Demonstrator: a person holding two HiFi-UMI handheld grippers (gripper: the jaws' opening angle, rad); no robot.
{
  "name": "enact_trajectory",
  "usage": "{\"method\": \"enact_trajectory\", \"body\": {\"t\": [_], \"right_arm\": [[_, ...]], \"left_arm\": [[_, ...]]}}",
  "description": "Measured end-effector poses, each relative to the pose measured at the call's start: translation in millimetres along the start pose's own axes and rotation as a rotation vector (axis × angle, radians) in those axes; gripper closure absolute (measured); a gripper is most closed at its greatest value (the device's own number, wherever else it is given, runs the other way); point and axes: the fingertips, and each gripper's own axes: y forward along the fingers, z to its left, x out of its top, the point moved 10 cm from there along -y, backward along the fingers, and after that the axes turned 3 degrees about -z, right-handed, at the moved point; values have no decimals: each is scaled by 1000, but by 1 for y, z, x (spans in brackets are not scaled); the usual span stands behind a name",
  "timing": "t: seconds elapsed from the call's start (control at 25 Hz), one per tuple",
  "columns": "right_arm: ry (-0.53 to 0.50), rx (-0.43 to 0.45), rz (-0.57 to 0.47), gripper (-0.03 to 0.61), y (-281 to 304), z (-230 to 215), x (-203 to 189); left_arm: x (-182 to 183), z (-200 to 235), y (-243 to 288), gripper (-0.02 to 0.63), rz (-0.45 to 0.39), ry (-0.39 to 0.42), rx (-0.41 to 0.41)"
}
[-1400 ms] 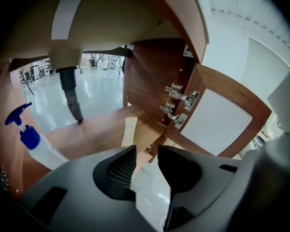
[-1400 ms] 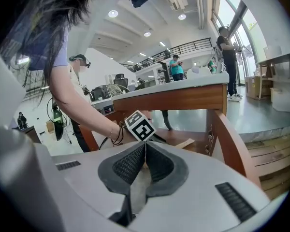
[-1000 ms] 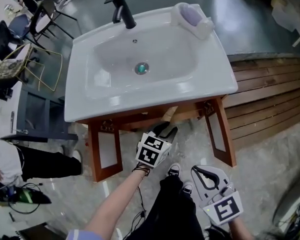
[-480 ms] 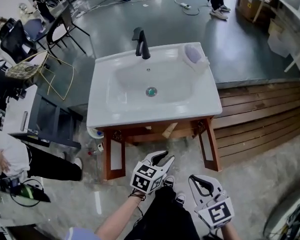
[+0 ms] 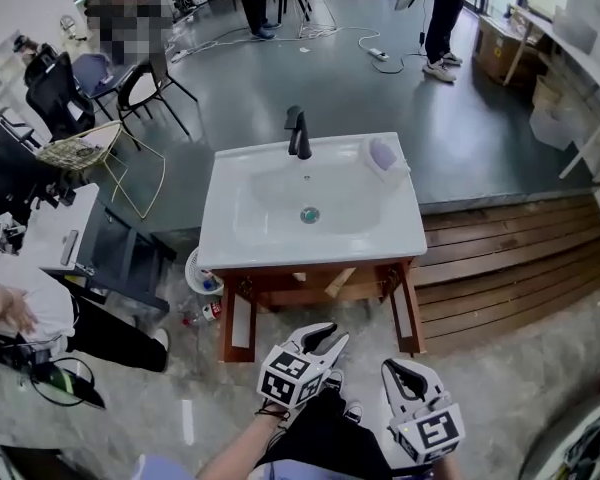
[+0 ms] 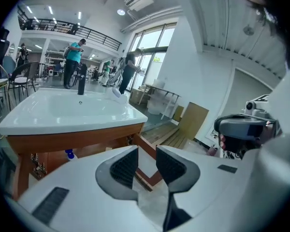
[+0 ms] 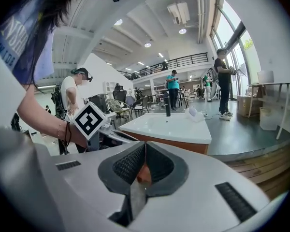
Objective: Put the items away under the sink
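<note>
In front of the white ceramic sink [image 5: 280, 246] on its brown wooden stand [image 5: 315, 276], both grippers hang above the floor. The left gripper [image 5: 331, 337] has its jaws partly apart, just closing, with nothing between them. The right gripper [image 5: 397, 369] has its jaws together, empty. Small items [image 5: 206, 308] lie beside the stand's left front leg.

Sink [image 5: 242, 246]: white, glossy, smooth, ceramic look. Tap [image 5: 298, 134]: matt black. Stand [image 5: 310, 277] under sink: reddish-brown wood, slight sheen. Floor [image 5: 280, 78] behind: grey, smooth, soft sheen. Decking [image 5: 510, 258]: bare wood planks. My left gripper [image 5: 326, 339], right gripper [image 5: 404, 368]: matt white plastic; pads [image 6: 123, 166] dark, ribbed.
</note>
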Motion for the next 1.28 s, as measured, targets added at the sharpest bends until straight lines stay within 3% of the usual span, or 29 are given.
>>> {"method": "enact_trajectory", "body": {"t": [0.36, 0.56, 0.88, 1.28], "right_arm": [[52, -108, -61, 560, -50, 13, 22], [43, -99, -93, 560, -70, 23, 18], [62, -97, -123, 560, -90, 42, 10], [69, -53, -122, 560, -85, 63, 14]], "left_arm": [[9, -47, -56, 495, -45, -33, 19], [8, -62, -79, 500, -42, 45, 47], [-2, -81, -117, 509, -101, 19, 83], [-12, -90, -166, 522, -116, 13, 151]]}}
